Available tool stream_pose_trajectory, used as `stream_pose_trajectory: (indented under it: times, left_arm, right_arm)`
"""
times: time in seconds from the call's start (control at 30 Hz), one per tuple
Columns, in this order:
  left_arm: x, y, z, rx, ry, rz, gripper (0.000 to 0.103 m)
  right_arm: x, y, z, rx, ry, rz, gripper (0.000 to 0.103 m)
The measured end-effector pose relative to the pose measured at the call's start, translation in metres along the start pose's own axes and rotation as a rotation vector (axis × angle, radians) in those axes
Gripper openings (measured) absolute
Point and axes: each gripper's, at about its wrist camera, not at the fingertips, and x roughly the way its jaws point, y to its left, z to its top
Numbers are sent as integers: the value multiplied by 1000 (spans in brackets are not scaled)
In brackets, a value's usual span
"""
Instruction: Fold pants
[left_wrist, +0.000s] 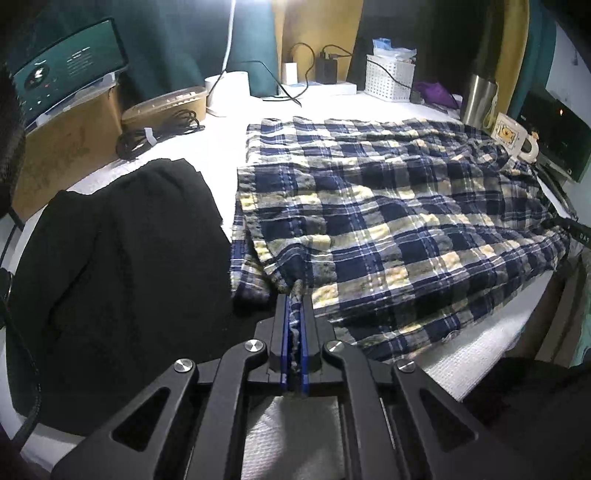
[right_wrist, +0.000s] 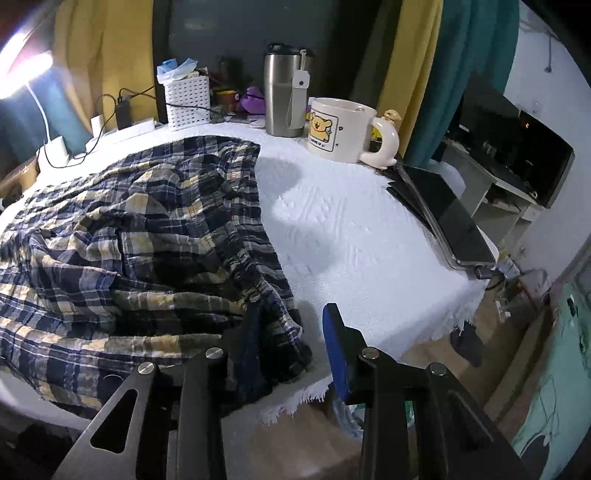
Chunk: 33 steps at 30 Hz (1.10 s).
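The plaid pants (left_wrist: 388, 206) lay spread on the white cloth (right_wrist: 351, 229), one hem clamped tight between the left gripper's (left_wrist: 294, 306) jaws. The right gripper's (right_wrist: 291, 325) jaws stood apart, the waistband corner bunched between them against the left finger. A black garment (left_wrist: 122, 280) lay left of the left jaws; a mug (right_wrist: 341, 129) stood well beyond the right ones.

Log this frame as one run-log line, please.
stage: gripping | left gripper: shut on plaid pants edge | right gripper: open around waistband | fold: not yet
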Motion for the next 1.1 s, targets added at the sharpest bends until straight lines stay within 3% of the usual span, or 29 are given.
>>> stream_pose_trajectory:
  times: [0.13,0.17,0.2,0.23,0.27,0.3,0.37,0.63,0.73,0.97,1.1]
  left_arm:
    - [-7,3,-1,3,-27,-2,5]
    - [-10,1,-1,15,-38,5,7]
    - [-13,-1,-2,26,-51,17,12]
    - [-15,-2,-3,31,-60,21,15]
    - [-18,-2,-5,34,-72,20,28]
    - [-20,-2,-5,31,-83,17,44]
    - [-25,0,-7,23,-108,7,59]
    - [-36,3,-15,31,-148,-25,64]
    - [-35,4,-20,17,-145,-45,66]
    - [-36,13,-27,-19,-151,-60,67]
    - [-35,26,-30,-65,-150,-58,67]
  right_arm:
    - [-13,-5,-3,19,-30,-26,60]
    - [-17,-6,-4,26,-37,-21,72]
    - [-19,-6,-6,29,-43,-18,84]
    - [-22,-5,-8,28,-51,-16,88]
    - [-26,-2,-10,20,-62,-17,89]
    - [-28,1,-12,14,-67,-15,89]
    - [-33,8,-17,2,-71,-5,89]
    - [-51,46,-29,-64,-95,39,89]
    - [-59,73,-35,-110,-99,93,89]
    - [-71,155,-47,-285,-94,223,89]
    - [-74,199,-57,-438,-107,221,89]
